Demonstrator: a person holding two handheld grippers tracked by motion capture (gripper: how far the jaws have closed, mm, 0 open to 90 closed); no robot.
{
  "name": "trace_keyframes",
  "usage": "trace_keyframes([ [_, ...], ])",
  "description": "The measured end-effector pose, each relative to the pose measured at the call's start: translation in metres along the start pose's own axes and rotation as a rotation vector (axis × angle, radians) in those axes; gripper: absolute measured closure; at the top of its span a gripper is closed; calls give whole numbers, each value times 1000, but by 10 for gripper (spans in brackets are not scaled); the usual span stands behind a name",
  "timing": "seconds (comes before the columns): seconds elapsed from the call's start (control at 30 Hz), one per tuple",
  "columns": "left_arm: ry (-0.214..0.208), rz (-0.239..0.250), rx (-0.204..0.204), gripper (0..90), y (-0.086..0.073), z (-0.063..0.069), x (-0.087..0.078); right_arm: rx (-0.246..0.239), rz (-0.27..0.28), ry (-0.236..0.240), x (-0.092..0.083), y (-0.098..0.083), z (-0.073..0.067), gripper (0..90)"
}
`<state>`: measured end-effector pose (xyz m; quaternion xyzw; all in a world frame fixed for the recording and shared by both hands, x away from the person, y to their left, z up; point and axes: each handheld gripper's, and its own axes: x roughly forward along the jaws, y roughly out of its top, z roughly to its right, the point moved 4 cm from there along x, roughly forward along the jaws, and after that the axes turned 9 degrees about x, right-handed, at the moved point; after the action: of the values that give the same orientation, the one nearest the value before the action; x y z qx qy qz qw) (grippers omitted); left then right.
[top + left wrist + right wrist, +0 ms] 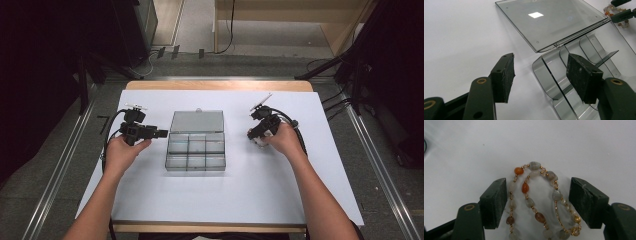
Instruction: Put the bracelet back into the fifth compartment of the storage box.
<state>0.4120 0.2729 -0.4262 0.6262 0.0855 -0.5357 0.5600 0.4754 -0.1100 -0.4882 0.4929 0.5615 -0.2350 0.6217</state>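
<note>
The right gripper (537,203) has its fingers wide around the bracelet (537,202) on the table (250,190), so it must close next, while the left gripper (541,77) waits wide at the open box (195,150).

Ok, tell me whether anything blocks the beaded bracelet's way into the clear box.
Nothing visible does. The orange-and-grey beaded bracelet lies on the white table between the right tool's open jaws. The clear plastic compartment box has its lid folded back.
</note>
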Motion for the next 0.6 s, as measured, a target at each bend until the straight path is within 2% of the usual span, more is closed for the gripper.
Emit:
trace_keyframes([
  [0.07, 0, 0, 0, 404, 0, 0, 0, -7, -6, -8, 0, -1, 0, 336],
  [0.1, -1, -1, 0, 404, 0, 0, 0, -17, -26, -27, -1, -1, -1, 338],
  [0.17, -2, 1, -1, 405, 0, 0, 0, -15, -47, -37, -1, -1, -2, 339],
  [0.47, -2, 3, -2, 404, 0, -1, 0, -12, -77, -38, -3, -2, -3, 399],
  [0.57, -1, 3, -1, 405, 0, -2, 0, -14, -86, -36, -5, -3, -3, 507],
  [0.6, -1, 3, -1, 404, 0, -2, 0, -14, -86, -36, -5, -3, -3, 507],
])
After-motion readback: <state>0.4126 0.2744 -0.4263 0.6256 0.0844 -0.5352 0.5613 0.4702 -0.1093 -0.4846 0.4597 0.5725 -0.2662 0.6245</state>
